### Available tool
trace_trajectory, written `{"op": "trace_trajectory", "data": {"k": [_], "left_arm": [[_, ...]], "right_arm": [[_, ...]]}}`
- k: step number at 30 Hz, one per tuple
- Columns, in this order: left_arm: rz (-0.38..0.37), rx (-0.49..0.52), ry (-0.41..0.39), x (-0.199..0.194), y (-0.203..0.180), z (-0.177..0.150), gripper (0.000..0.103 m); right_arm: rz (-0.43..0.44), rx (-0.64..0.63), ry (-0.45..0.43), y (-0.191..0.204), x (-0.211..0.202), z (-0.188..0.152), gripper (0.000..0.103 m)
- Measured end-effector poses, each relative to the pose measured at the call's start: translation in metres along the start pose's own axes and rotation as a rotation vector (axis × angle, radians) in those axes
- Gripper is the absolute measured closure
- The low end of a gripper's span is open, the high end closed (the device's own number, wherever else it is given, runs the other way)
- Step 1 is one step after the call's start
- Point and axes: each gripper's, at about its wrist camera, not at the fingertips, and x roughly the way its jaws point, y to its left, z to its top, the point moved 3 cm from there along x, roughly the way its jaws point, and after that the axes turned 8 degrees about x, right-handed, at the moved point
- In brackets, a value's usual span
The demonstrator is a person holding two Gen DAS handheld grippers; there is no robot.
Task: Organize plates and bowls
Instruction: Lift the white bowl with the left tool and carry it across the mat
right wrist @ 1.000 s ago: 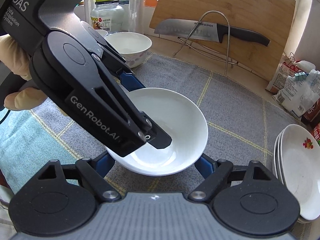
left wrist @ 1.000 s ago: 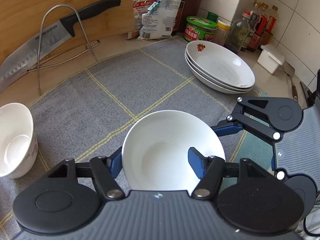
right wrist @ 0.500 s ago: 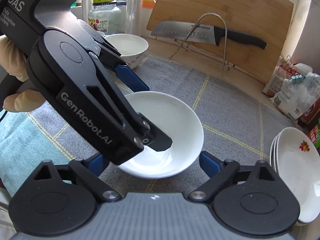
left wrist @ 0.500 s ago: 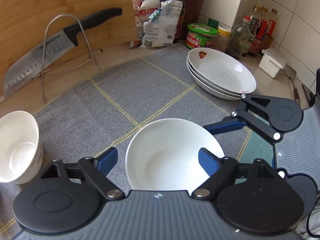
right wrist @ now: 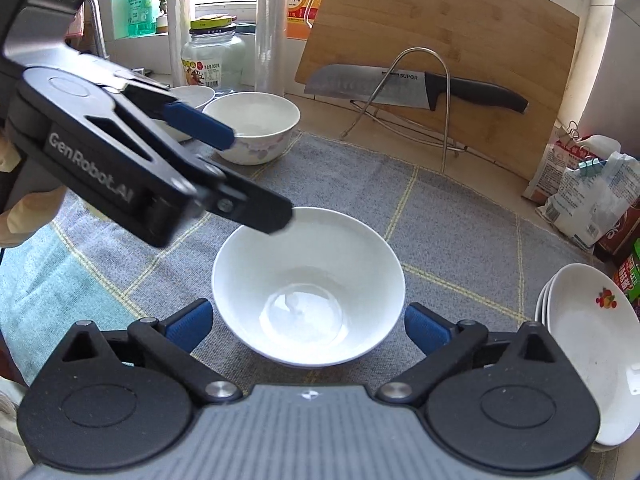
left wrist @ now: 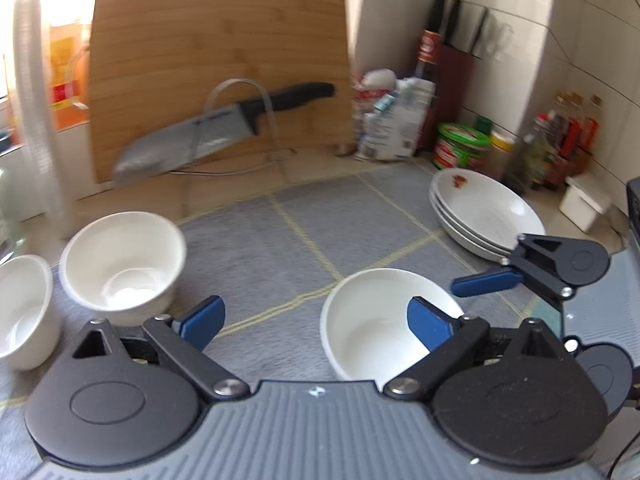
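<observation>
A plain white bowl [right wrist: 308,292] stands on the grey mat between the open fingers of my right gripper [right wrist: 308,326], which do not touch it. It also shows in the left wrist view [left wrist: 376,320]. My left gripper [left wrist: 316,320] is open and empty, to the left of that bowl, and it shows in the right wrist view [right wrist: 200,124]. Two more white bowls [left wrist: 120,260] [left wrist: 20,308] stand at the left, also seen in the right wrist view [right wrist: 256,128]. A stack of white plates [left wrist: 484,212] lies at the right, also in the right wrist view [right wrist: 588,348].
A knife [right wrist: 404,86] rests on a wire rack before a wooden cutting board [right wrist: 440,40] at the back. Bags [right wrist: 588,196], jars and bottles [left wrist: 464,146] stand at the back right. A glass jar [right wrist: 212,60] and rolls stand behind the bowls.
My left gripper opened, let go of the plain bowl, and swung left and up toward the other bowls. The bowl stays on the mat between my right gripper's fingers.
</observation>
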Motion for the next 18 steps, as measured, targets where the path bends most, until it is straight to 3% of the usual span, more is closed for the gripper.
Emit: {"op": "trace_trajectory", "data": {"k": [9,18], "left_arm": [[0.184,-0.088,-0.023,-0.017,0.029,-0.022,0.005],[0.311,-0.055,-0.027,-0.020,0.055,-0.034,0.005]], "right_arm": [[0.006,-0.012,-0.019,0.004,-0.001,0.010,0.000],[0.016,-0.040,-0.008,0.010,0.003,0.027,0.000]]}}
